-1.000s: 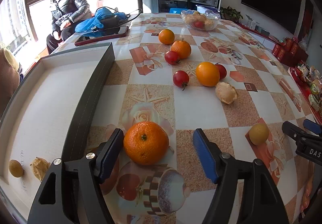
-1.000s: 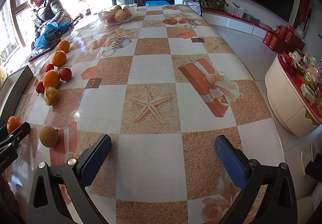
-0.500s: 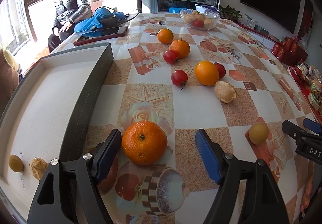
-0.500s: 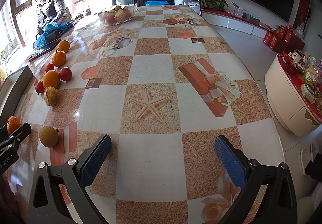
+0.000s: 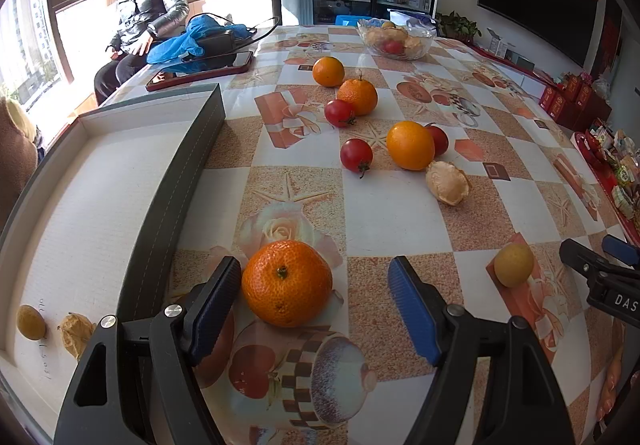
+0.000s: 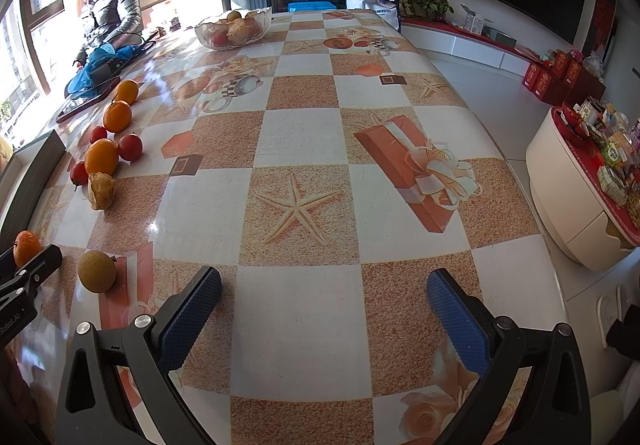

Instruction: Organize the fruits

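Note:
My left gripper point(image 5: 316, 297) is open around a mandarin point(image 5: 286, 283) that sits on the table; its left pad is close beside the fruit, the right pad stands well apart. The grey tray point(image 5: 176, 181) at left holds a small yellow-brown fruit point(image 5: 31, 321) and a dried husk point(image 5: 78, 333). Further out lie oranges point(image 5: 410, 145), tomatoes point(image 5: 356, 155), a husk point(image 5: 447, 183) and a round yellow fruit point(image 5: 513, 265). My right gripper point(image 6: 324, 313) is open and empty over bare tablecloth; the yellow fruit point(image 6: 97, 271) lies to its left.
A glass bowl of fruit point(image 5: 396, 39) stands at the far end. A phone point(image 5: 200, 71) and blue cloth point(image 5: 192, 41) lie at the far left beside a seated person point(image 5: 140, 13). The table's right edge point(image 6: 536, 237) drops to the floor near a white cabinet point(image 6: 580, 197).
My left gripper has edged forward and slightly down around the mandarin, which now looks a bit nearer the left pad. The right gripper has not moved.

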Demonstrator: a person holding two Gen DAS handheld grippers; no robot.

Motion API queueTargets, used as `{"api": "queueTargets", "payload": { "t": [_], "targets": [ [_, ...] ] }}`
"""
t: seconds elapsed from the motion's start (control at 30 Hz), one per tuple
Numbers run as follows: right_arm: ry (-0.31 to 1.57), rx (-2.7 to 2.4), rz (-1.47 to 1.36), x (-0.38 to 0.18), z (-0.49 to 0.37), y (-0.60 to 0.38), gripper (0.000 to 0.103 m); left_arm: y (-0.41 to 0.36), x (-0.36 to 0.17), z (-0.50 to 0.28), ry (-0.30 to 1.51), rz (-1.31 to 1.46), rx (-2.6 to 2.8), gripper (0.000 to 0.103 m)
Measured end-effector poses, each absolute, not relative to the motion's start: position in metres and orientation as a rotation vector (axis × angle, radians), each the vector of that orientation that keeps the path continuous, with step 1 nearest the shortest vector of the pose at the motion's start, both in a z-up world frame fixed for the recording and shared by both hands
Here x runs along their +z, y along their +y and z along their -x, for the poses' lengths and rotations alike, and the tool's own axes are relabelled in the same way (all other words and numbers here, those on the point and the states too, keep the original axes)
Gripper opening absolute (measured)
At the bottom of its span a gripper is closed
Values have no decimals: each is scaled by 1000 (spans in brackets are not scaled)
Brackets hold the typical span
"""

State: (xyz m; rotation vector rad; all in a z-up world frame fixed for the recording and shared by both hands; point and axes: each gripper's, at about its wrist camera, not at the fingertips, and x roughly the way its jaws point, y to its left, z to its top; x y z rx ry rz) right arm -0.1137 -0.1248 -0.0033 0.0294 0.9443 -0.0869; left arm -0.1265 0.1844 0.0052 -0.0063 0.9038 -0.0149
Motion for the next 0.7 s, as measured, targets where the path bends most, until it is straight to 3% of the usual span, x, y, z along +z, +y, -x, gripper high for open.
{"api": "queueTargets", "payload": {
  "t": [0.7],
  "targets": [
    [948,-88,-29,-3,111,-124,103,185,6,127,904,6,-15,79]
  ]
}}
